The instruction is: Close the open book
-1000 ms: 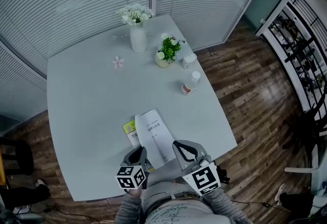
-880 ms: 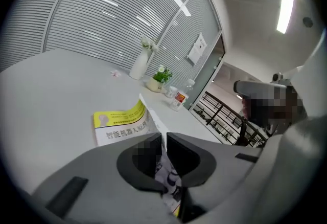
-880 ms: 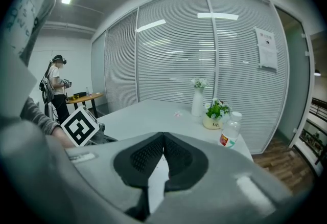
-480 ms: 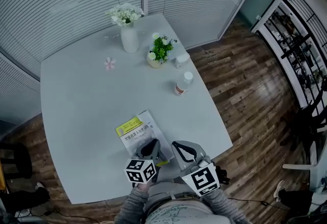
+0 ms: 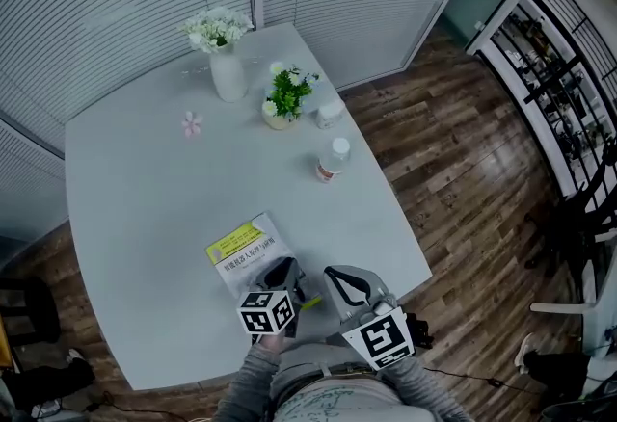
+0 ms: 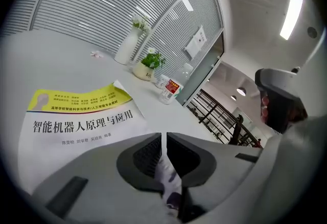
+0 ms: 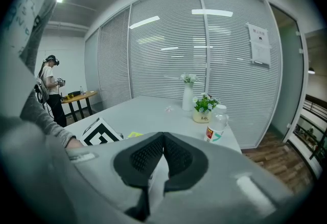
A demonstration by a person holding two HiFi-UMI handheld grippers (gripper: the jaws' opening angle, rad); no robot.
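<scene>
Lying cover-up on the desk, the book no longer shows open pages; closing looks done. Left gripper and right gripper jaws sit together, empty.

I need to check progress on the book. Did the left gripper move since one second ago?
Yes. Judged against the plastic bottle, the left gripper moved rightward, and now sits over the near right corner of the closed book.

The white paperback book, with a yellow band across its top and black Chinese title print below, is closed, front cover up. It lies askew near the front edge of the pale grey table.
</scene>
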